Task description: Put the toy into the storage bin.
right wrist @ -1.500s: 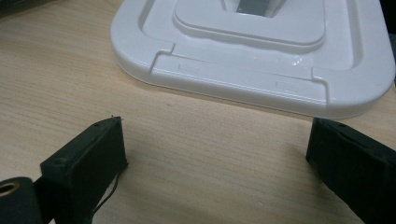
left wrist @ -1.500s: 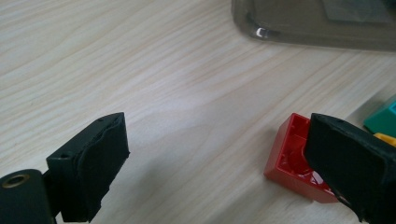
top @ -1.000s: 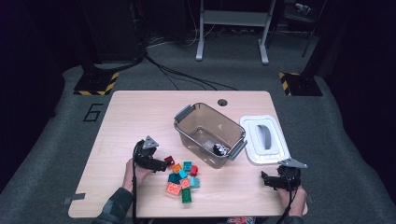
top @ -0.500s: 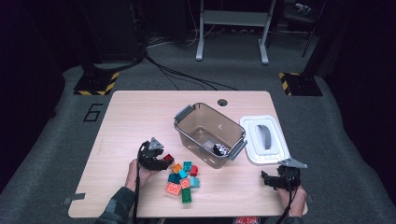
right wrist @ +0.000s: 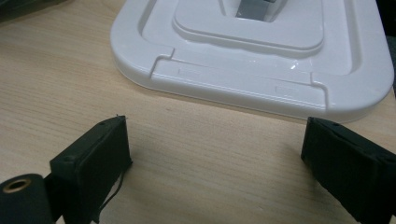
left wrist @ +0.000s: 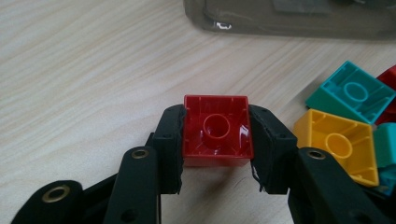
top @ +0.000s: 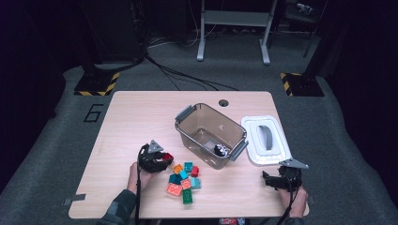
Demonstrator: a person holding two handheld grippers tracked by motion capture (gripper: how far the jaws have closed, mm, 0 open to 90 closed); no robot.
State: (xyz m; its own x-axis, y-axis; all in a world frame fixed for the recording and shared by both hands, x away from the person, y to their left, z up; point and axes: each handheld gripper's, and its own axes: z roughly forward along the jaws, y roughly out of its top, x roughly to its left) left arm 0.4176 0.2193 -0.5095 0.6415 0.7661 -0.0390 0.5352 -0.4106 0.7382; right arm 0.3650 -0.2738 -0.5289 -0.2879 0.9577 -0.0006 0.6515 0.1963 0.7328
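**Kid:** What was the left gripper (left wrist: 215, 163) doing?

**Helper:** Its jaws had just been closing, and they squeezed a red block (left wrist: 217, 130) from both sides. The block sat right between the pads, hollow side up, on the table (left wrist: 84, 70). I think the sides were the best place to pinch, because they are flat.

**Kid:** What was next to it?

**Helper:** Just to the right of the jaws lay a yellow block (left wrist: 338, 144) and a teal block (left wrist: 352, 91). They were part of a pile, close by so they were easy to reach.

**Kid:** And past the red block?

**Helper:** Farther ahead stood the bin (top: 211, 133) with its top open. I think the blocks were meant to go in there.

**Kid:** What about the right gripper (right wrist: 215, 161)?

**Helper:** Its jaws stood wide apart with nothing between them. It seemed to be waiting. Just ahead of it lay the white lid (right wrist: 252, 51), flat on the table beside the bin, likely set off to the side so the bin stayed open.
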